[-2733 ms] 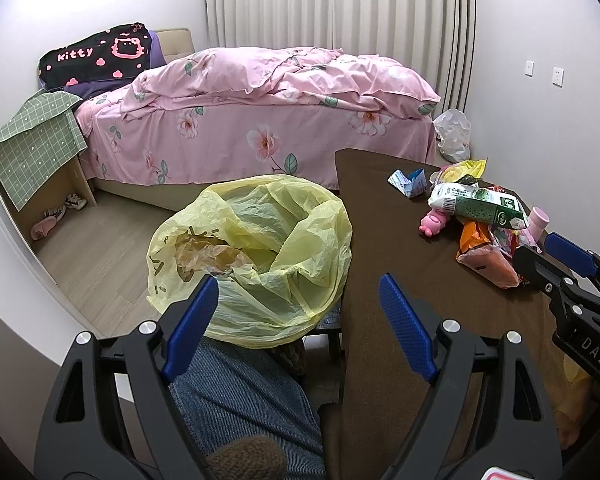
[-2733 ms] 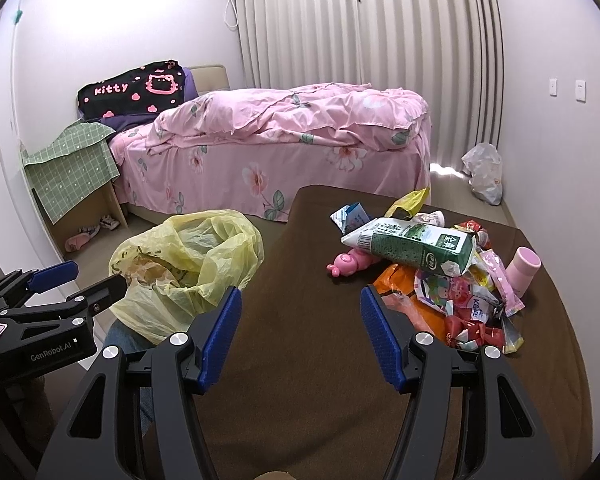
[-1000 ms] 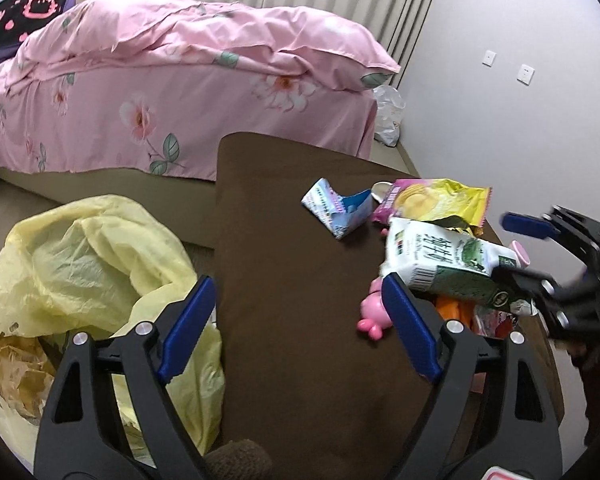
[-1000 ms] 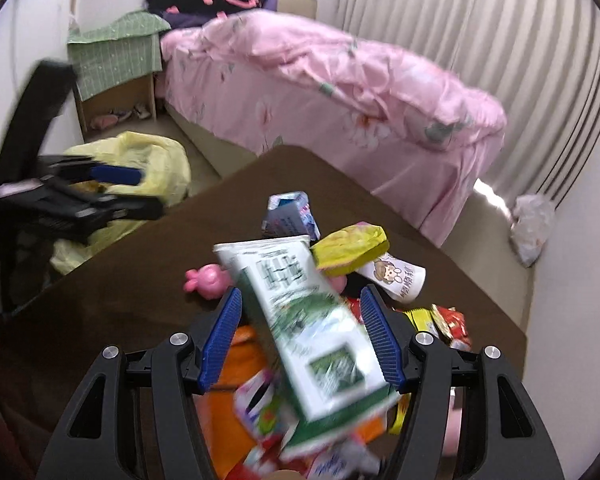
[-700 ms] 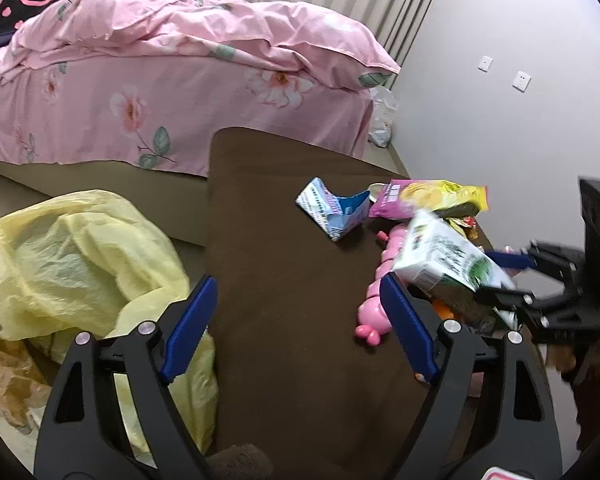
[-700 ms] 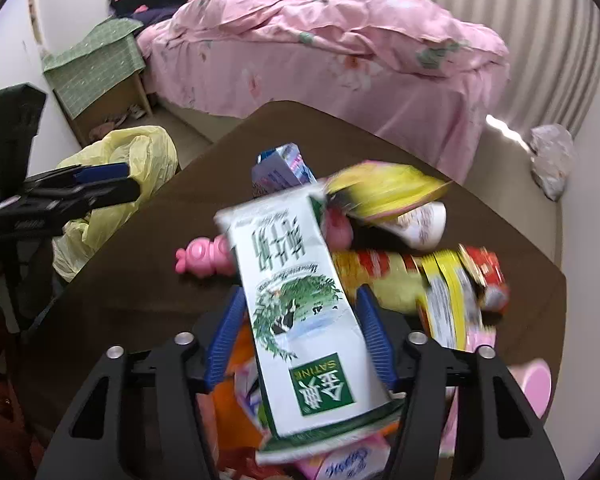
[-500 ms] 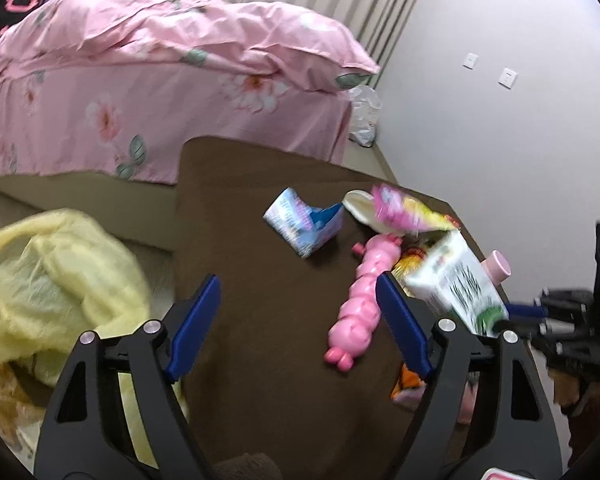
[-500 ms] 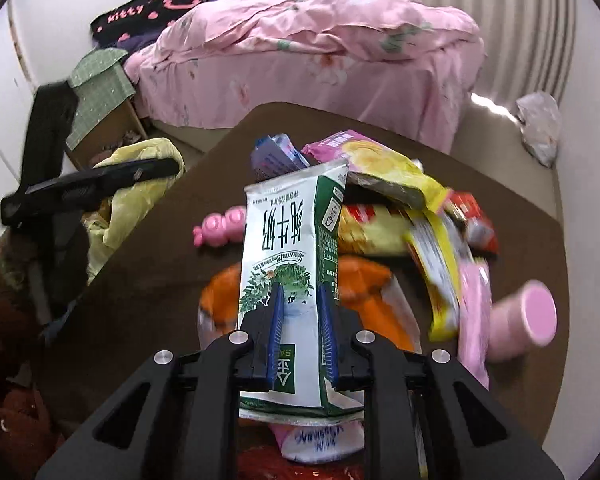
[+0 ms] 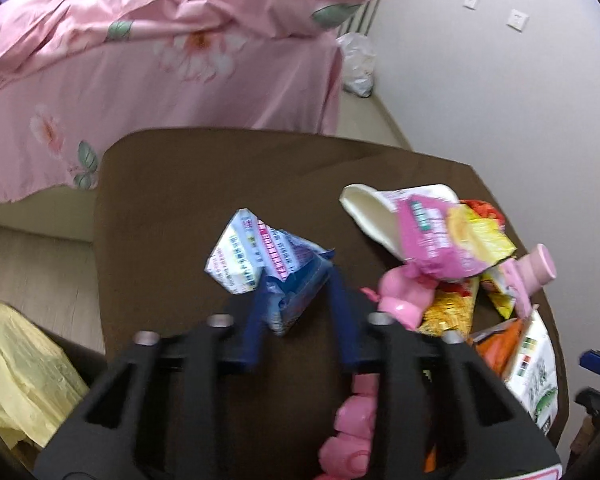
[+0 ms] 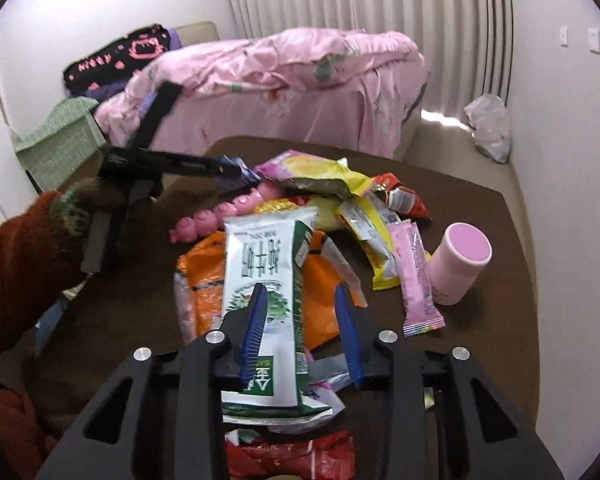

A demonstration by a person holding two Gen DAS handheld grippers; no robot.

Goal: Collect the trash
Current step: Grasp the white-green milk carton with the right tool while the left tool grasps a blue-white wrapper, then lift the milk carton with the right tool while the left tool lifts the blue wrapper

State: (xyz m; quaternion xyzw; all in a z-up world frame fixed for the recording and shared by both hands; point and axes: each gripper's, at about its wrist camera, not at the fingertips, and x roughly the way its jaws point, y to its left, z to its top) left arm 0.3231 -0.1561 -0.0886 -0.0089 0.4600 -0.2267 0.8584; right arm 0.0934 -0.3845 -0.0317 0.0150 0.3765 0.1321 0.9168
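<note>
A heap of trash lies on the brown table (image 9: 172,184). My left gripper (image 9: 298,280) has its blue fingers closed around the crumpled blue and white carton (image 9: 256,256) near the table's middle. My right gripper (image 10: 300,300) is part open; the green and white milk carton (image 10: 264,280) lies between and over its fingers, above an orange wrapper (image 10: 204,276). The left gripper also shows in the right wrist view (image 10: 228,170) at the blue carton. The yellow trash bag (image 9: 24,372) is off the table's left edge.
Around the cartons lie a pink toy (image 10: 224,216), a yellow and pink snack bag (image 10: 316,172), a pink cup (image 10: 460,264), a pink sachet (image 10: 416,276) and red wrappers (image 10: 292,456). A pink bed (image 10: 284,92) stands beyond the table. A white bag (image 10: 488,128) lies on the floor by the wall.
My left gripper moved forward over the table and closed on the blue and white carton. My right gripper's fingers opened from their tight grip on the milk carton, which now lies on the pile.
</note>
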